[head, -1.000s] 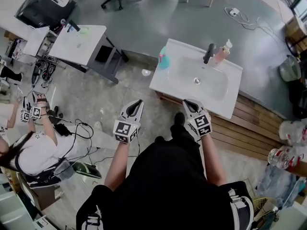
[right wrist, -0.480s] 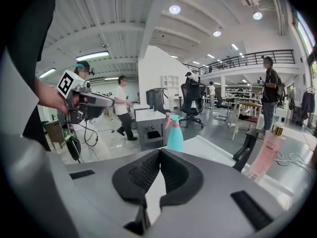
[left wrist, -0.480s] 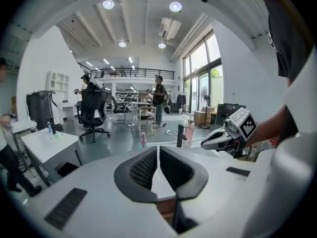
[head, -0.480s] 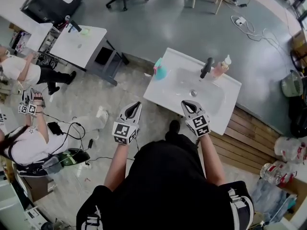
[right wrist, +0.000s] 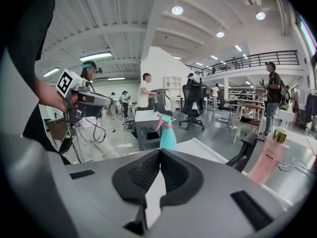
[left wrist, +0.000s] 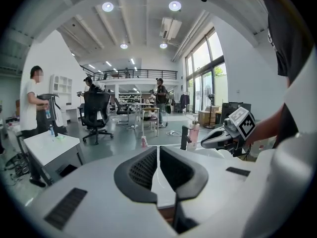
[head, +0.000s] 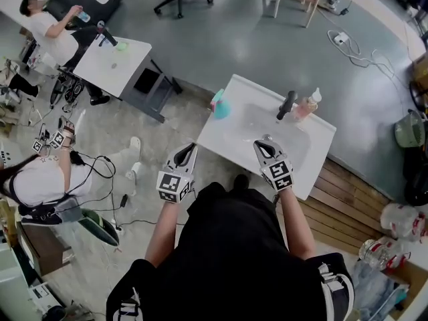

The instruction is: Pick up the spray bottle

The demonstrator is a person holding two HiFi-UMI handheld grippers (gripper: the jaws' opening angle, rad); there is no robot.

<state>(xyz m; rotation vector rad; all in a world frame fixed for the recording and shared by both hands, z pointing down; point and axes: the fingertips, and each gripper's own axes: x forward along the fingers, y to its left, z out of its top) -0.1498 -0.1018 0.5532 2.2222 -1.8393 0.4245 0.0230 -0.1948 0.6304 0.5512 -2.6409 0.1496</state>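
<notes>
The spray bottle (head: 219, 104), teal with a pink head, stands upright on the far left corner of the white sink unit (head: 227, 138). In the right gripper view the spray bottle (right wrist: 167, 133) rises just beyond the jaw tips, still some way off. My left gripper (head: 190, 150) is shut and empty, hanging over the floor just left of the sink unit's front edge. Also shut and empty, my right gripper (head: 263, 143) is over the front rim of the basin. The jaws meet at the tips on both the left gripper (left wrist: 157, 150) and the right gripper (right wrist: 158, 155).
A black faucet (head: 287, 104) and a pink soap bottle (head: 308, 103) stand at the back of the basin. A white desk (head: 110, 62) is at upper left, with a person (head: 53, 29) standing beside it. Another person (head: 37, 186) sits on the floor at left among cables. Wooden planks (head: 348, 179) lie to the right.
Both grippers have come closer to the sink unit; the right one now reaches its front rim. The jaws stayed shut. A standing person has come into view at upper left.
</notes>
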